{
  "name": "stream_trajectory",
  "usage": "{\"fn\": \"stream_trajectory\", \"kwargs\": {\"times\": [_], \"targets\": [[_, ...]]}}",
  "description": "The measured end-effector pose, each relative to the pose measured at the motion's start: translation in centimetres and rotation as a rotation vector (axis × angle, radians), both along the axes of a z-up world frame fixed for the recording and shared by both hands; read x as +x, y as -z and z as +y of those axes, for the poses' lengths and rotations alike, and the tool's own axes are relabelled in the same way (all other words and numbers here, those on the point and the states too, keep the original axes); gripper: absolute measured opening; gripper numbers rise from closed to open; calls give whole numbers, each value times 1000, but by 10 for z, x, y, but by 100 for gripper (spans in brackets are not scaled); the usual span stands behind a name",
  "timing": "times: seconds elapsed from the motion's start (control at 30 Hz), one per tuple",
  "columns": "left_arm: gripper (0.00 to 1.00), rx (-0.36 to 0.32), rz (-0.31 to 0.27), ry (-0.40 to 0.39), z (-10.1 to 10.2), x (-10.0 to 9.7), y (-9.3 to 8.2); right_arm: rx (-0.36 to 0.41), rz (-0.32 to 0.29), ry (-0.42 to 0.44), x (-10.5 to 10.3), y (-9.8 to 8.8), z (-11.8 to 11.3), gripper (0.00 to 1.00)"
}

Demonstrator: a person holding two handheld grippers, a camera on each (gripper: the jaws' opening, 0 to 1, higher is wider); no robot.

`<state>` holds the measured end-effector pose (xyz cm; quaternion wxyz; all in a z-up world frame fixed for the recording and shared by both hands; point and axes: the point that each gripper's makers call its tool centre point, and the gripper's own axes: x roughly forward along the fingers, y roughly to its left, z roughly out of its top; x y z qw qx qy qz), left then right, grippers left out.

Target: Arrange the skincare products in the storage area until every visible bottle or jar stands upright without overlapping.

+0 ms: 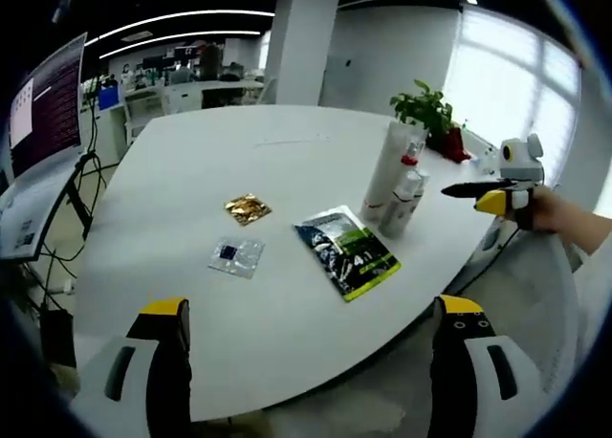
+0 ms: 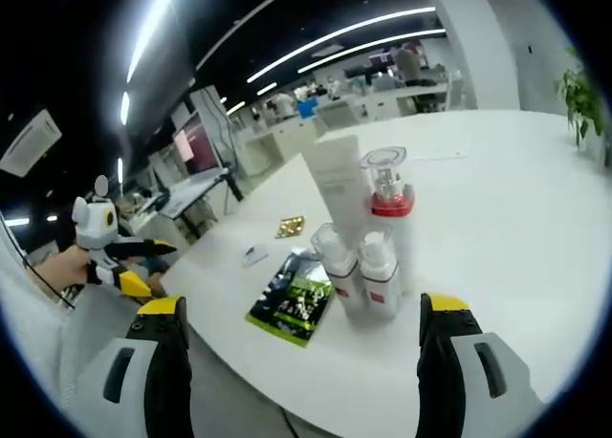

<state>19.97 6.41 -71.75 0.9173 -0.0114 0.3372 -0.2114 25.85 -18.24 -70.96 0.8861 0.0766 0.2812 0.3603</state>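
Fingers released on both: left gripper and right gripper empty. Skincare bottles upright, clustered near surface edge; I judge clumsy approach topples tall tube onto neighbours.

Opposite vantages off the table edge, both facing the bottles.

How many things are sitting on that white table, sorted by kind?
Standing bottles and tubes: 4, namely the tall white tube, the red-collared pump bottle and two small white bottles.
Flat packets: 3, namely the green-and-black sachet, the gold packet and the clear packet.
Potted plant: 1.
Total: 8.
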Motion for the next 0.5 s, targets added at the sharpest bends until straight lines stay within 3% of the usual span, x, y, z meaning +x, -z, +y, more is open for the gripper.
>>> {"fn": "stream_trajectory", "kwargs": {"times": [0.5], "targets": [[99,39,20,-21,0,7,4,7,20,-43,-5,3,8,99]]}}
